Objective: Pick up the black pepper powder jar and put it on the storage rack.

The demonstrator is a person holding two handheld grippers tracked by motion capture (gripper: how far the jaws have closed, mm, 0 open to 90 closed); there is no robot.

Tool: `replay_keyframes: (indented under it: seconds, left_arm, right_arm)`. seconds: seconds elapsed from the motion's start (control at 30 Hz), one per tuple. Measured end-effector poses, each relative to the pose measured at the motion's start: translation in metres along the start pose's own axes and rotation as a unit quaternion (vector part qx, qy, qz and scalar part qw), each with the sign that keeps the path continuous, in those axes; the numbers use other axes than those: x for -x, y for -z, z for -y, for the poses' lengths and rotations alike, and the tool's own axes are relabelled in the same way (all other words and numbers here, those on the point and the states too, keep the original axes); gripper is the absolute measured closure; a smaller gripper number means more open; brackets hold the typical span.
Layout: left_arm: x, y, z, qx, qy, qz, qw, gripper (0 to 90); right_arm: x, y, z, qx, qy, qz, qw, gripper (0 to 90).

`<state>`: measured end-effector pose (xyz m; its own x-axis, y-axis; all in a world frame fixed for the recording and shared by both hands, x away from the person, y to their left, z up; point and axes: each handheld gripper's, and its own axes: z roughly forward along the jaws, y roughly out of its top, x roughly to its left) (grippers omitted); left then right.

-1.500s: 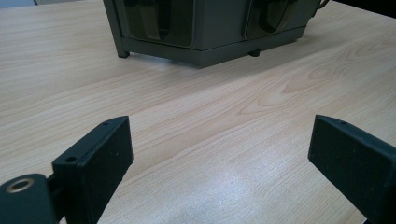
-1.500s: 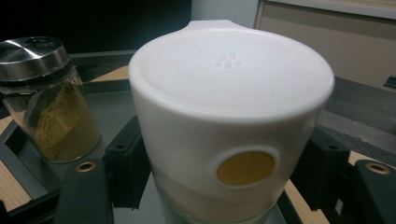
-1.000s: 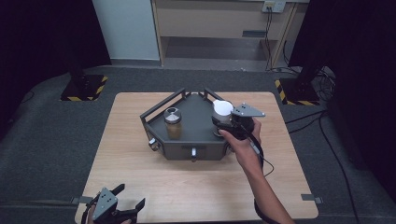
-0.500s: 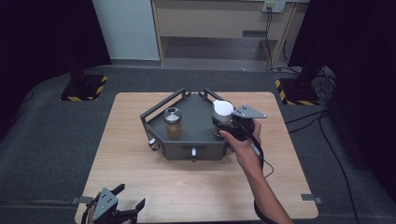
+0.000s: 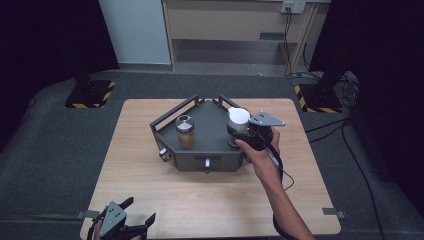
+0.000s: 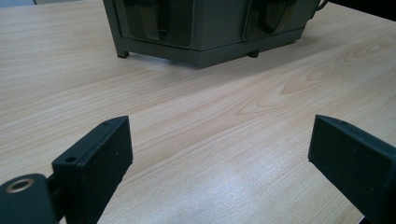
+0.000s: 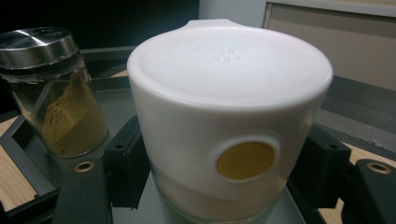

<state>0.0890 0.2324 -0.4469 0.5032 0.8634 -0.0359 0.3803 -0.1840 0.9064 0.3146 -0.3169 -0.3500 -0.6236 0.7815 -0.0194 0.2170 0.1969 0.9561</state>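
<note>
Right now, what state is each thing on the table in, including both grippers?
White-capped jar: upright on the tray, cap on, clamped between the right gripper's jaws.
Spice shaker: upright on the tray, metal lid on, partly filled with yellow-brown powder, untouched.
Grey tray: flat on the wooden table.
Right gripper: shut on the jar.
Left gripper: open, nothing between the jaws, over bare table.
</note>
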Motion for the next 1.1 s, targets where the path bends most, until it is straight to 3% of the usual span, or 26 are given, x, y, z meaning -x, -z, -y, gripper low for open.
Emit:
replay_keyframes:
  seconds: [0.27,0.77,1.1]
  left_arm:
    - [0.0000,-0.0003,0.0000,0.000,0.000,0.001,1.0000,5.1]
    - [0.0000,0.0015,0.0001,0.002,0.001,0.000,1.0000,5.1]
    - [0.0000,0.0022,0.0004,0.003,0.002,-0.001,1.0000,5.1]
  right_arm:
    - [0.0025,-0.0003,-0.0004,-0.008,0.003,-0.006,1.0000,29.0]
    - [0.0056,0.0013,0.0015,-0.012,-0.021,-0.006,0.9997,4.9]
    - [0.0048,0.0019,0.0000,-0.017,-0.021,-0.003,0.9996,1.1]
